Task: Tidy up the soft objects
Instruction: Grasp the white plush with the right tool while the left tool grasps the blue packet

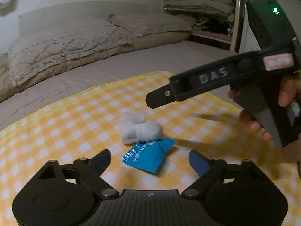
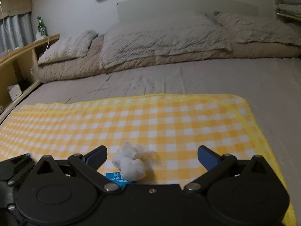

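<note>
— White rolled socks [image 1: 140,130] lie on the yellow checked blanket [image 1: 56,124], touching a blue packet [image 1: 148,156] at their 6 o'clock side in the left wrist view.

— And from the right wrist?

— Same bundle [image 2: 130,166], near the bottom middle, with the blue packet [image 2: 115,179] peeking out at its 7 o'clock, half hidden by the gripper body.

— The left gripper [image 1: 150,160]?

— Its jaws stand wide apart with nothing gripped; the packet sits between the blue pads, untouched.

— Right gripper [image 2: 152,156]?

— Spread wide too, empty; the socks lie between its fingers but clear of both. In the left view it hangs at 2 o'clock above the blanket [image 1: 150,101], held by a hand [image 1: 272,116].

— Beyond that?

— Grey bed [image 2: 188,79], crumpled pillows [image 2: 160,45] at 12 o'clock, a wooden shelf [image 2: 20,52] at 9 o'clock.
</note>
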Demonstrator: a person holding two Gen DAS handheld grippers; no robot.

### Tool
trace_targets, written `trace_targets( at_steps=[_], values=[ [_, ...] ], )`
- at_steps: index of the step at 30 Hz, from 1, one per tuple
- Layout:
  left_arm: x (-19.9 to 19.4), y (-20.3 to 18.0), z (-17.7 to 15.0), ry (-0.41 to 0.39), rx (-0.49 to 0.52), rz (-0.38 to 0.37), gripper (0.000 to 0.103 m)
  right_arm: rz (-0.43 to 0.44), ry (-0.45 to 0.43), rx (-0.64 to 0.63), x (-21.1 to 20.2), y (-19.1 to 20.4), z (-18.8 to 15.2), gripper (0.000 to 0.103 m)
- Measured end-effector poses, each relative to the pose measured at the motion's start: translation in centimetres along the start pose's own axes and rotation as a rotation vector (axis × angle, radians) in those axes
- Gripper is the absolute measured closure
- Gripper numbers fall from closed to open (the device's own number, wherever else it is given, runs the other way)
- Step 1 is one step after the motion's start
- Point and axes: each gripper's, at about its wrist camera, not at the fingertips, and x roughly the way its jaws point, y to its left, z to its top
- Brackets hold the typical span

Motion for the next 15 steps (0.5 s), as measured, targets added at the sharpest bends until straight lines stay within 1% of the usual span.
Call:
trace_targets(
  at_steps=[2,4,5,6,9,12,15],
  values=[
    [1.0,0.9,0.2,0.008,0.022,-0.028,0.02,0.033,0.017,0.02,0.8,-0.1,0.2,0.0],
    [2.0,1.6,0.4,0.015,0.059,-0.058,0.021,0.051,0.028,0.054,1.6,-0.4,0.4,0.001],
    [2.4,1.9,0.5,0.019,0.071,-0.073,0.022,0.062,0.035,0.061,2.0,-0.4,0.5,0.005],
    [2.7,2.2,0.6,0.028,0.082,-0.091,0.024,0.074,0.044,0.063,2.4,-0.4,0.5,0.011],
    [3.9,2.9,0.6,0.05,0.095,-0.121,0.029,0.104,0.08,0.056,3.6,-0.3,0.5,0.019],
    [4.5,3.6,0.6,0.058,0.075,-0.148,0.033,0.117,0.116,0.04,4.9,0.2,0.4,0.028],
    [5.0,4.0,0.5,0.063,0.052,-0.168,0.035,0.137,0.157,0.013,6.0,0.9,0.0,0.033]
  ],
)
